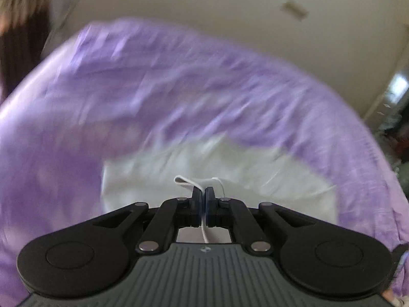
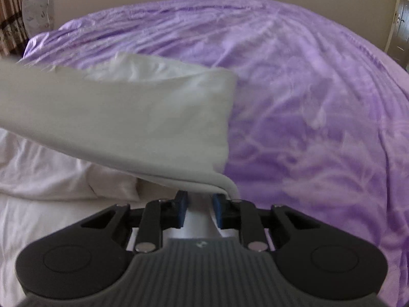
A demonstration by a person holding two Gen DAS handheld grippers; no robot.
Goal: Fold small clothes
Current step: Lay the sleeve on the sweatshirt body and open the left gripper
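We risk losing the white garment on the right side

Our left gripper (image 1: 203,197) is clenched on a thin edge of the white garment (image 2: 133,117) above the purple bedspread (image 2: 306,102); the right gripper (image 2: 199,200) has a gap, its pads not pressing the cloth, so this corner may slip and spoil the fold

Soft daylight, motion blur, fisheye-bent edges.

A white cloth (image 2: 122,117) is held up over the purple bed; it is stretched out flat and smooth; one thin white edge (image 1: 194,185) is pinched tight.
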